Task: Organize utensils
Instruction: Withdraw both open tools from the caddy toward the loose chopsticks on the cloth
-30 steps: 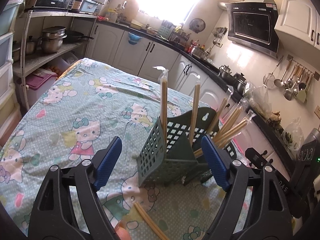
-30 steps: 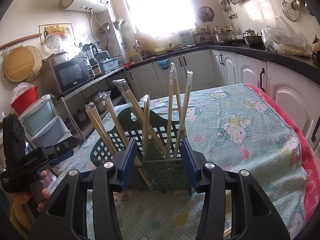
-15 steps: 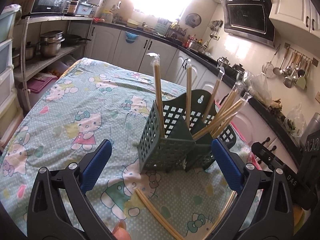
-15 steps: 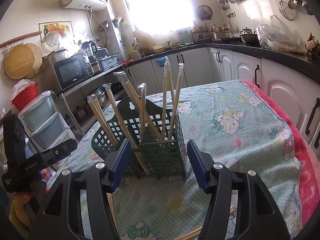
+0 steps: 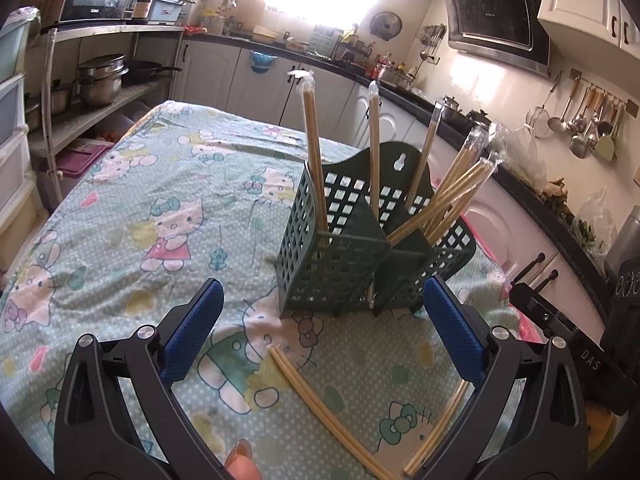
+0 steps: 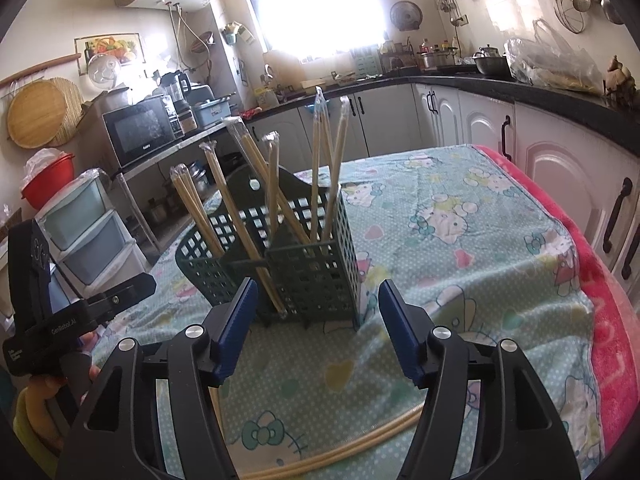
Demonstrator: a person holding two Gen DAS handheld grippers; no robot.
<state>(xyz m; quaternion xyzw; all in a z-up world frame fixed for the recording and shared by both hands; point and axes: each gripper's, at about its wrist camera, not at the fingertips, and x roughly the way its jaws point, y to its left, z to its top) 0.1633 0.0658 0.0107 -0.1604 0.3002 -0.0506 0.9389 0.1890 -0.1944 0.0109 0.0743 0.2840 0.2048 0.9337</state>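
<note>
A dark green lattice utensil holder (image 5: pixel 340 256) stands upright on the bench (image 5: pixel 160 200), which is covered by a pale green cartoon-cat cloth (image 6: pixel 460 240). The holder is split into compartments, and wrapped chopstick pairs (image 5: pixel 314 152) stick up out of them, some nearly straight, others leaning away from the holder's tall back panel. In the right wrist view the same holder (image 6: pixel 304 276) shows its bundles fanned out toward the shelf side of the room.

The left hand-held gripper (image 5: pixel 320 332) hangs just in front of the holder with its blue pads spread as wide as they go, having just finished opening; nothing is between them, only the cloth below. On the cloth, nearer than the holder, lies a loose pair of chopsticks (image 5: pixel 320 400), running from close to the holder's foot back toward the camera. A second loose pair (image 5: pixel 436 432) lies beside the gripper's right-hand finger.

The right hand-held gripper (image 6: pixel 314 328) also sits just in front of the holder, its jaws parted and just now widening, with no utensil caught between the pads. A loose pair of chopsticks (image 6: pixel 360 444) lies on the cloth beneath it, crossing under the fingers.

A fingertip (image 5: pixel 240 464) shows at the bottom edge of the left view.
</note>
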